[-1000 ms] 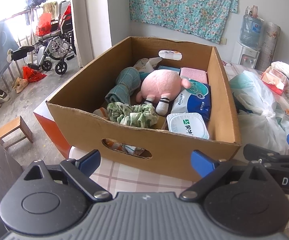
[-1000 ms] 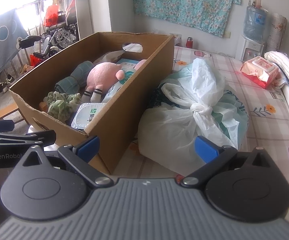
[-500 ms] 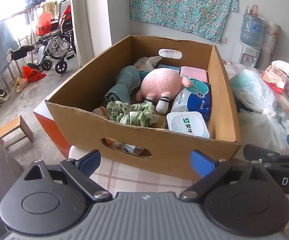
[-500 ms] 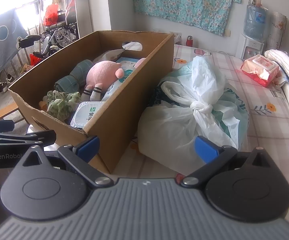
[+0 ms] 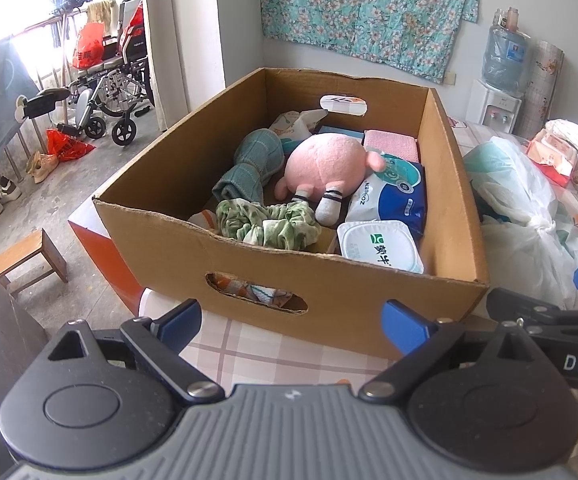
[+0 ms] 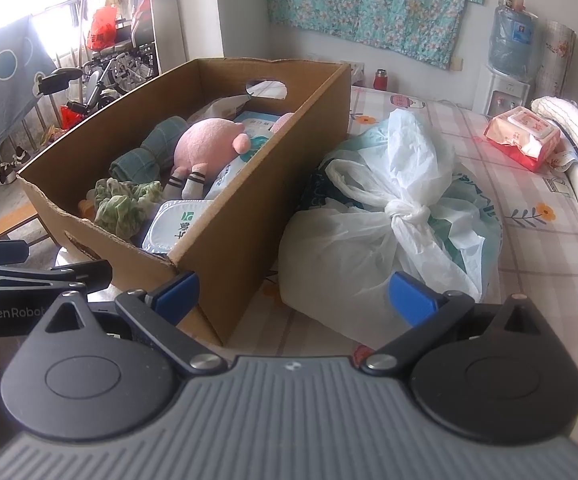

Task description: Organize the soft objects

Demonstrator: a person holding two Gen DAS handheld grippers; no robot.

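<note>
Two hand-held grippers, left (image 5: 291,317) and right (image 6: 293,294), gape wide and empty. Centre frame, the brown cardboard box (image 5: 329,312) holds the pink plush toy (image 5: 325,168); the knotted white plastic bag (image 6: 389,232) lies just right.

The box (image 5: 273,280) is hiding most of its load: patterned cloth (image 5: 249,290) is showing only through the handle hole in the near wall, and the pink toy (image 5: 325,164) is covering its own face and part of the blue packet (image 5: 393,200). The white bag (image 6: 389,216) is veiling its contents, so they are staying unreadable. The right picture edge is cutting off the rolled towel (image 6: 577,136) at the table's far right corner. Lettering on the red pack (image 6: 523,136) is appearing too small to read.
</note>
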